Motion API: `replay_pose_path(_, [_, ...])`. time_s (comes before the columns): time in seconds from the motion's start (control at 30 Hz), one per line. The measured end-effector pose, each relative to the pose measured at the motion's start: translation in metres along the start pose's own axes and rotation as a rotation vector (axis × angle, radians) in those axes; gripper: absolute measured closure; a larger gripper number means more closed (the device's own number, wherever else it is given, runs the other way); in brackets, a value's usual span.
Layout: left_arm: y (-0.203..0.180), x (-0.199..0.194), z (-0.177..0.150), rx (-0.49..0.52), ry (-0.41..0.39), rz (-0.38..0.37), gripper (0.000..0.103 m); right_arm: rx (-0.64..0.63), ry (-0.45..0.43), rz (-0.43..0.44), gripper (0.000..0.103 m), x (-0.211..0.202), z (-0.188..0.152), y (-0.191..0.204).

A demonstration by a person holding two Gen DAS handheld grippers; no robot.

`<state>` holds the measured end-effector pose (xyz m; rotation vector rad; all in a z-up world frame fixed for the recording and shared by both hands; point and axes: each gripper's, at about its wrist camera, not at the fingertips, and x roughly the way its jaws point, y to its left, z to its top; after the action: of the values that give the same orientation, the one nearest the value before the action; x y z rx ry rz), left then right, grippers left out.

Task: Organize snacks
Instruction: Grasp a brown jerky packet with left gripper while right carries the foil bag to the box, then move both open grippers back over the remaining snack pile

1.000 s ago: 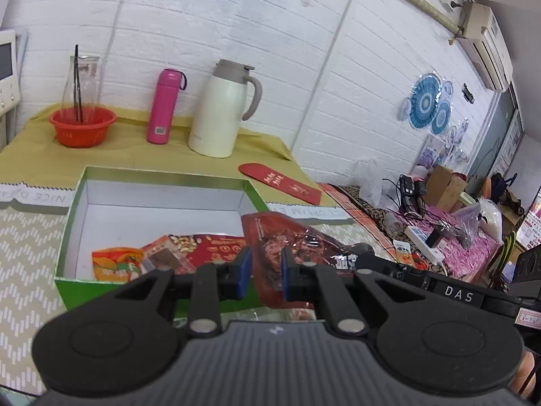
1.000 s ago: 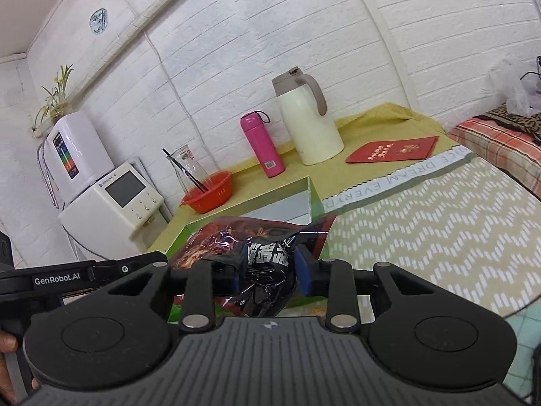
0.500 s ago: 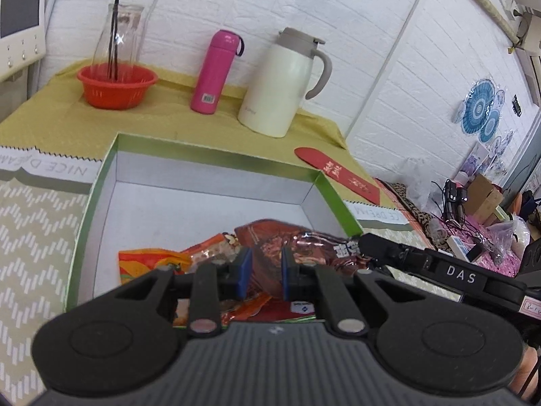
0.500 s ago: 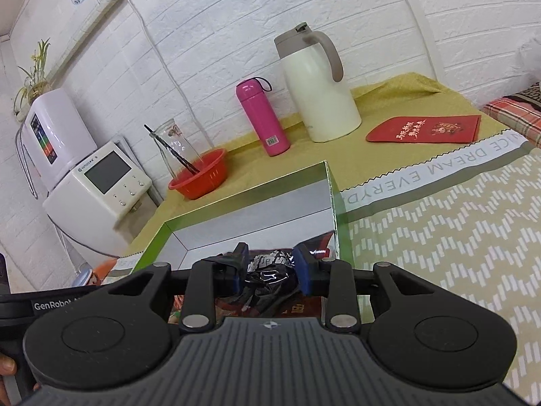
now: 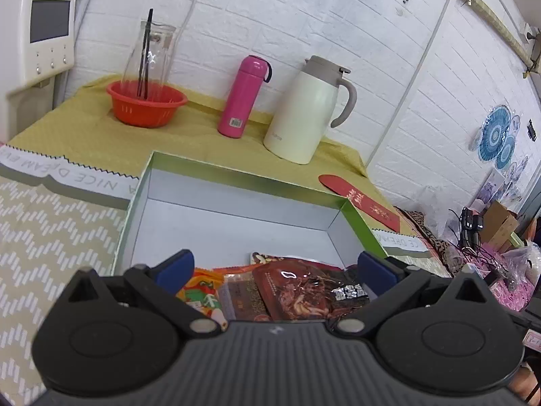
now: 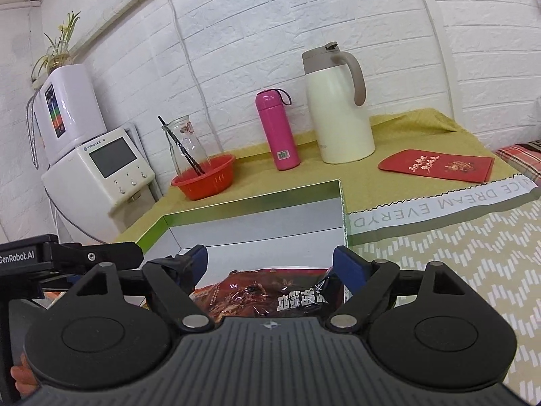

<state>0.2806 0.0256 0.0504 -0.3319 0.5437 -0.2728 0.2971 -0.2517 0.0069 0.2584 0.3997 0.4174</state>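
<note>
A green-rimmed box with a white inside [image 5: 236, 216] sits on the table; it also shows in the right wrist view [image 6: 257, 230]. A dark red glossy snack packet [image 5: 304, 294] lies in the box's near end, also in the right wrist view [image 6: 263, 294]. Beside it lie an orange packet [image 5: 199, 291] and a brown packet [image 5: 240, 297]. My left gripper [image 5: 274, 267] is open above the packets, holding nothing. My right gripper [image 6: 270, 264] is open above the red packet, holding nothing.
Behind the box stand a red bowl with a glass carafe [image 5: 147, 105], a pink flask [image 5: 241, 98] and a cream thermos jug [image 5: 304, 115]. A red envelope [image 5: 361, 199] lies at the right. A white appliance [image 6: 101, 176] stands left of the table.
Both grippers held the red packet, carried it over the box and lowered it. Now both have opened and the packet lies in the box.
</note>
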Motion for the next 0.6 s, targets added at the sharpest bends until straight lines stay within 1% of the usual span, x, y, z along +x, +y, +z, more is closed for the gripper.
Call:
replay_pose_path(0.07, [-0.002, -0.009, -0.001, 0.003, 0.002, -0.003, 0.001, 0.0, -0.004, 0.002, 0.0, -0.008, 0.001, 0.002])
replay_pose_path(0.2, [-0.01, -0.03, -0.003, 0.019, 0.019, -0.032, 0.001, -0.026, -0.02, 0.006, 0.0, -0.032, 0.003, 0.012])
replay_pose_path(0.3, [-0.015, -0.055, -0.008, 0.027, 0.021, -0.06, 0.001, -0.05, -0.037, 0.018, 0.0, -0.057, 0.001, 0.021])
replay_pose_path(0.33, [-0.016, -0.063, -0.011, 0.028, 0.019, -0.059, 0.001, -0.057, -0.041, 0.018, 0.0, -0.065, -0.001, 0.023])
replay_pose_path(0.4, [-0.019, -0.081, -0.017, 0.032, 0.015, -0.048, 0.001, -0.066, -0.052, 0.018, 0.0, -0.082, -0.007, 0.027])
replay_pose_path(0.47, [-0.02, -0.099, -0.025, 0.039, 0.003, -0.055, 0.001, -0.091, -0.047, 0.017, 0.0, -0.097, -0.015, 0.029])
replay_pose_path(0.6, [-0.015, -0.129, -0.051, 0.034, -0.022, -0.065, 0.001, -0.138, -0.028, -0.027, 0.0, -0.128, -0.038, 0.031])
